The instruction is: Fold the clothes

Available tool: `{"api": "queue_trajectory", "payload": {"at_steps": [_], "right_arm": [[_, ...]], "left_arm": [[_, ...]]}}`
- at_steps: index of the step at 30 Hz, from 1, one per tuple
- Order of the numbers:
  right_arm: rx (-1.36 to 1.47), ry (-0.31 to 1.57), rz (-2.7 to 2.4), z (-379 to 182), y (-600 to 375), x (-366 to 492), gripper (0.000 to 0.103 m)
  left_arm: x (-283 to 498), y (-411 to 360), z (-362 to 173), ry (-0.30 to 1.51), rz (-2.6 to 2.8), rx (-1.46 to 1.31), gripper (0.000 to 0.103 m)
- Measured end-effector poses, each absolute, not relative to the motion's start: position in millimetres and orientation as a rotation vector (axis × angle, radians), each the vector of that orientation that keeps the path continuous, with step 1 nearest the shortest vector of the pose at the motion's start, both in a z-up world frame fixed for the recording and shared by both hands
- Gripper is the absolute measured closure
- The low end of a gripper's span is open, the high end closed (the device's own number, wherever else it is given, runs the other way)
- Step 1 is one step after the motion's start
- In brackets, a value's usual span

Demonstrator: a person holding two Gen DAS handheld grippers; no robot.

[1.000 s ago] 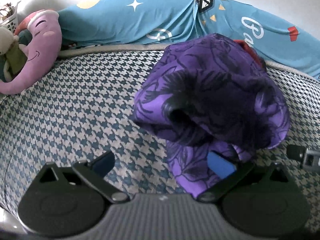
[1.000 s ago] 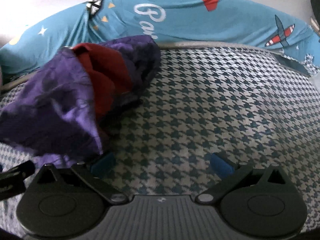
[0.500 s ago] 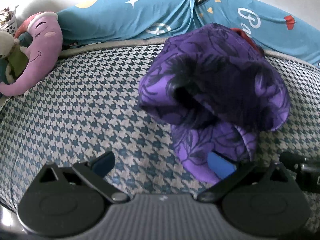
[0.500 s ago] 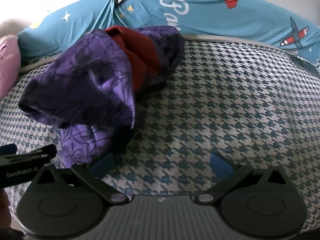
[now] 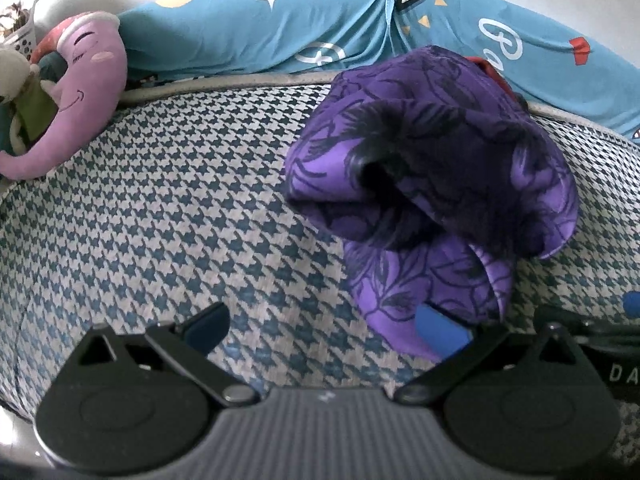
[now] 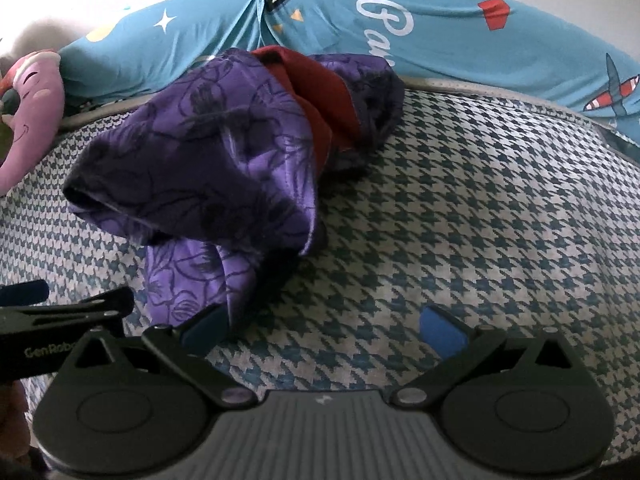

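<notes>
A crumpled purple floral garment (image 5: 436, 184) (image 6: 224, 160) lies in a heap on the houndstooth bed cover (image 5: 168, 216) (image 6: 460, 220), with a red garment (image 6: 320, 92) bunched in its far side. My left gripper (image 5: 324, 324) is open; its right pad (image 5: 438, 326) touches the garment's near hanging edge, its left pad over bare cover. My right gripper (image 6: 324, 326) is open too, its left pad (image 6: 206, 326) at the garment's near tip, its right pad over bare cover. Each gripper's tip shows at the other view's edge.
A teal printed pillow or duvet (image 5: 280, 36) (image 6: 440, 28) runs along the back. A purple plush elephant (image 5: 76, 92) (image 6: 28, 108) and other soft toys sit at the far left. Bare cover stretches left of the heap and right of it.
Both grippers have drawn back from the heap, which now sits farther off and more whole in view. The right view has swung left toward the garment. Both stay open.
</notes>
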State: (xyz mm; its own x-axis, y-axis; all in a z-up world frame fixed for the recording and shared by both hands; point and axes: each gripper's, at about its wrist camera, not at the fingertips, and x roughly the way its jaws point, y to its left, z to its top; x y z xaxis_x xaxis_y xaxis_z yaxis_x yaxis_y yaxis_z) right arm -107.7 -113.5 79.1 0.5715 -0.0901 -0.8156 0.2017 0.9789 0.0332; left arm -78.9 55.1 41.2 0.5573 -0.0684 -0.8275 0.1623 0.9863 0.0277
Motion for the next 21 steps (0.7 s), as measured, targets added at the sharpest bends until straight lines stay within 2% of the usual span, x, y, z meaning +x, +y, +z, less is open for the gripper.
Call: {"api": "queue_trajectory", "payload": {"at_steps": [21], "right_arm": [[0.137,0.947,-0.160,77.8,-116.4,-105.8,0.000]], "left_arm": [[-80.6,52.2,39.9,0.982,-0.127,0.114,0.000]]}}
